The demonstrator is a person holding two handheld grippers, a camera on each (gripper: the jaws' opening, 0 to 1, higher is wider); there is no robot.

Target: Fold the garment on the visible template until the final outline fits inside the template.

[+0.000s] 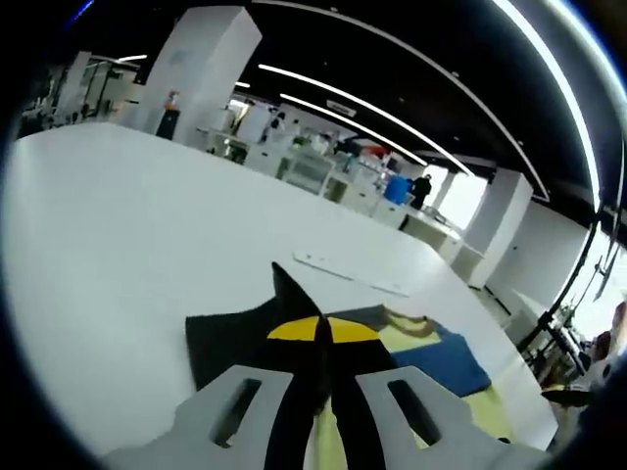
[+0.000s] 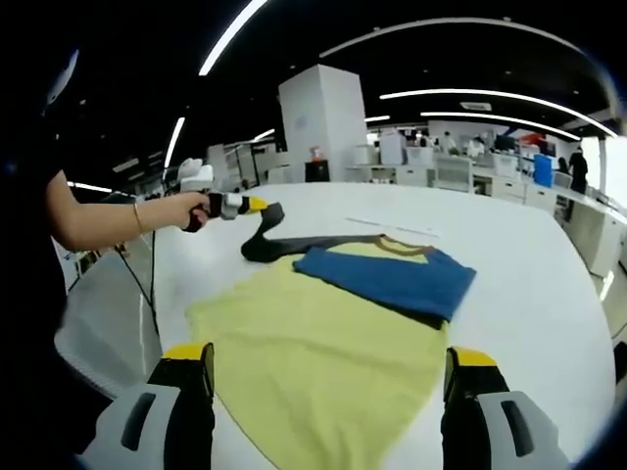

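A garment lies spread on the white table point(image 2: 549, 294): yellow body point(image 2: 313, 343), blue sleeve point(image 2: 387, 276) folded across it, tan collar point(image 2: 397, 245) at the far end. Its dark grey sleeve point(image 2: 265, 240) is lifted at the tip by my left gripper point(image 2: 263, 207), held in a person's hand. In the left gripper view the left gripper point(image 1: 321, 333) is shut on the dark grey sleeve point(image 1: 230, 343), with the blue sleeve point(image 1: 446, 364) to the right. My right gripper point(image 2: 328, 377) stands open above the near edge of the yellow body, with nothing between its jaws.
A thin white strip point(image 1: 353, 274) lies on the table beyond the garment, the same strip point(image 2: 392, 225) seen past the collar. A person's arm point(image 2: 108, 220) reaches in from the left. Desks, pillars and people stand far behind the table.
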